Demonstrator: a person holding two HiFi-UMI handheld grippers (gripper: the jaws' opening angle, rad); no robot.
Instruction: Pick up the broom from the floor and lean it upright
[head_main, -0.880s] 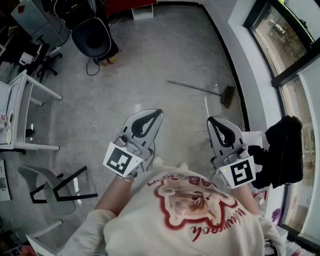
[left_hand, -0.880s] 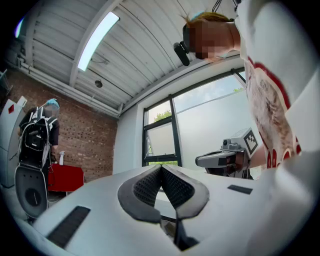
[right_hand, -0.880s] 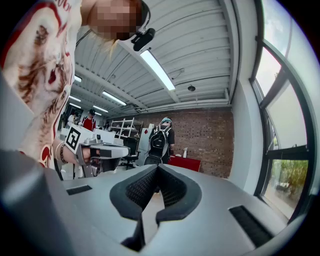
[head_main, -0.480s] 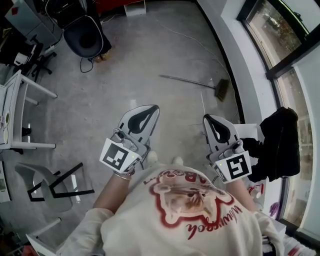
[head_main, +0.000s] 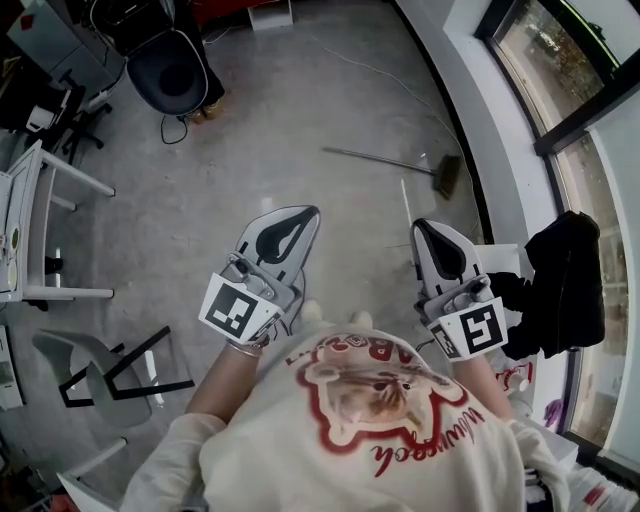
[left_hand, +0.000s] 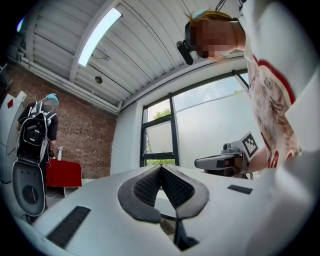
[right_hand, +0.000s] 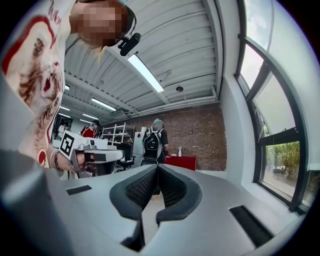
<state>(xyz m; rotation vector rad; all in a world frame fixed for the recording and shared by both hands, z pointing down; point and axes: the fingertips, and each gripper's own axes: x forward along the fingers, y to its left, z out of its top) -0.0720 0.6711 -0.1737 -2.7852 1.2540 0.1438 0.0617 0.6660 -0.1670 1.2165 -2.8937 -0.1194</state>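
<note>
On the floor (head_main: 250, 150), the thin-handled broom (head_main: 400, 165) lies flat.

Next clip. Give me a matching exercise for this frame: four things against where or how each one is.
Things:
1. broom
2. black chair
3. right gripper
4. black garment

Places or states:
A. jaws shut, nothing between them
B. lying flat on the floor near the window wall
C. beside the window, at the head view's right edge
D. at the head view's upper left

Pairs: 1-B, 2-D, 3-A, 4-C
</note>
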